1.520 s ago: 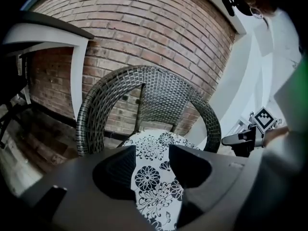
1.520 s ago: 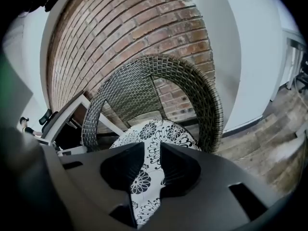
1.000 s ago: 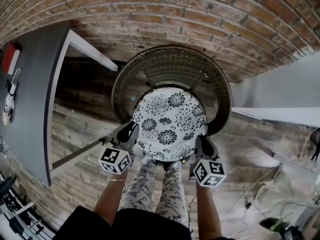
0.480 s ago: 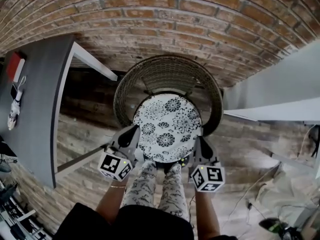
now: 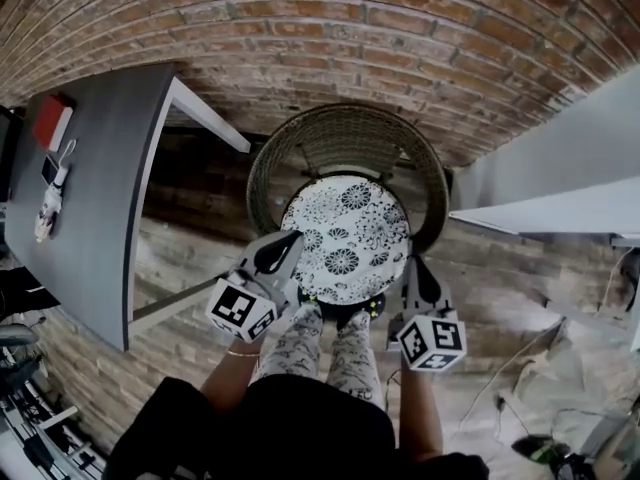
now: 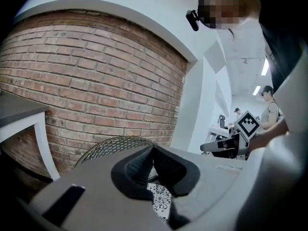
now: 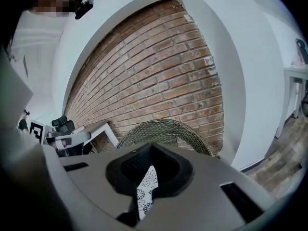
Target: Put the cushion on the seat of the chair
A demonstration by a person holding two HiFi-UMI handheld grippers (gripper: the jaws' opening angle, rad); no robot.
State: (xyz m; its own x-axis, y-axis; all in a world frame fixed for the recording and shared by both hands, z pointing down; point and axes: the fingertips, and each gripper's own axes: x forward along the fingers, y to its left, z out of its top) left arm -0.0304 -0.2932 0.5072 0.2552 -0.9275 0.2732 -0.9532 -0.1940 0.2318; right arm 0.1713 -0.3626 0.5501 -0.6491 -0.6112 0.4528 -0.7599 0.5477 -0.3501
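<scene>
A round white cushion (image 5: 345, 236) with black flower print hangs between my two grippers, over the front of a round wicker chair (image 5: 345, 133) that stands against the brick wall. My left gripper (image 5: 288, 251) is shut on the cushion's left rim, and its printed cloth (image 6: 161, 200) shows below the closed jaws (image 6: 154, 149). My right gripper (image 5: 411, 266) is shut on the right rim, with a strip of the cushion (image 7: 147, 186) under its closed jaws (image 7: 151, 150). The chair's seat is hidden beneath the cushion.
A grey table (image 5: 95, 198) with a red item and small things stands at the left, one white leg close to the chair. A white surface (image 5: 560, 208) juts in at the right. The person's patterned legs and shoes (image 5: 310, 308) stand just before the chair. Cables lie at lower right.
Both grippers have closed on the cushion's rim and risen with it. The left one has also rolled a little.
</scene>
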